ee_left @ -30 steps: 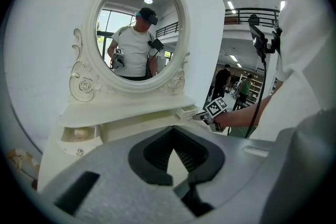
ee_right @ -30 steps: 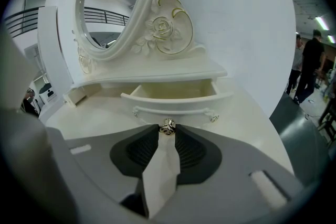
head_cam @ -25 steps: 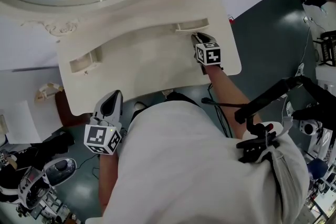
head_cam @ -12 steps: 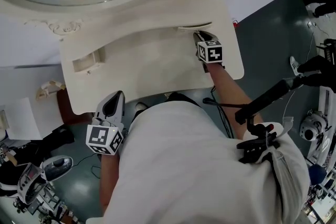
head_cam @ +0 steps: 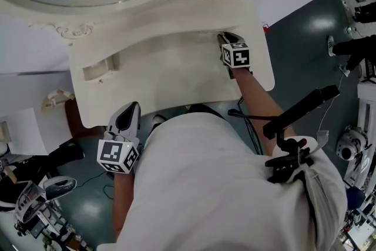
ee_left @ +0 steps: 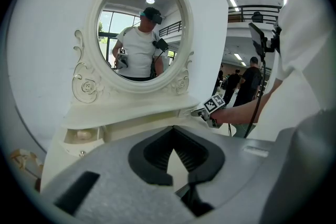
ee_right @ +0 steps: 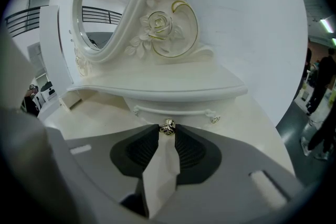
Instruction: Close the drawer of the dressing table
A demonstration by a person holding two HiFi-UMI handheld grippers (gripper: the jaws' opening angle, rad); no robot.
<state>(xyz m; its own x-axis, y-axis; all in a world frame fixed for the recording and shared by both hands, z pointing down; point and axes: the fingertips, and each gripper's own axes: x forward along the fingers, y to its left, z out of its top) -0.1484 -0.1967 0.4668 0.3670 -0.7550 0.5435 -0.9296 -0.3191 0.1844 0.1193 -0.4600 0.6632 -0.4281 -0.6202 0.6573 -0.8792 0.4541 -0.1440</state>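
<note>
The cream dressing table fills the upper head view. Its right small drawer sits under the curved shelf, pushed almost flush with the front. My right gripper reaches across the tabletop to it. In the right gripper view the right gripper holds the small metal knob between its fingertips. My left gripper hangs off the table's front left edge. Seen in the left gripper view, that gripper is shut with nothing in it, aimed at the table.
The table's left small drawer stands open, with a pale object inside. An oval mirror rises behind the shelf. Dark stands and other equipment crowd the floor at right, with more gear at lower left.
The right gripper has moved toward the back of the table with the knob, and the right drawer has slid in from clearly protruding to almost flush. The left gripper has stayed put.
</note>
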